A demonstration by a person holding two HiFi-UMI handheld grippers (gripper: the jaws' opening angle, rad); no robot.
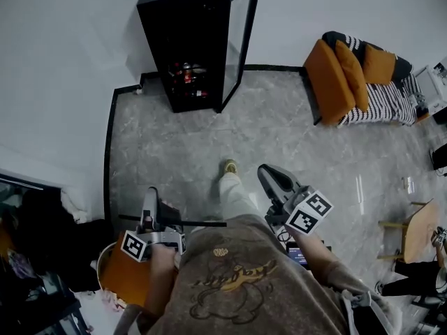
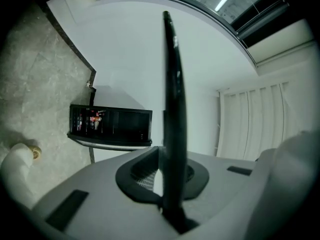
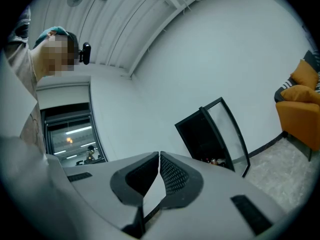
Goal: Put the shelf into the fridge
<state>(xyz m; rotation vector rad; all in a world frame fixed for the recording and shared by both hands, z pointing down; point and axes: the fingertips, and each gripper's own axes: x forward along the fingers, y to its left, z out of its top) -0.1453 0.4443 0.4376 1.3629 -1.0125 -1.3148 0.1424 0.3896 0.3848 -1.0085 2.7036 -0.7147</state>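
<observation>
Left gripper [image 2: 169, 176] clamped the black shelf [image 2: 173, 84] edge-on, long axis level across the person's front, while right gripper [image 3: 159, 160], jaws closed and empty, faced the open fridge [image 1: 185, 40].

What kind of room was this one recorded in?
Probably a lounge or a staged living area: a black glass-door fridge stands open, an orange sofa sits nearby, and the floor is grey stone tile.

Lounge-like room; orange sofa [image 1: 334, 81]; glass-door drinks fridge [image 1: 183, 44]; grey marble-look floor [image 1: 279, 152]; wooden side table [image 1: 418, 230]; white walls [image 1: 56, 61]
</observation>
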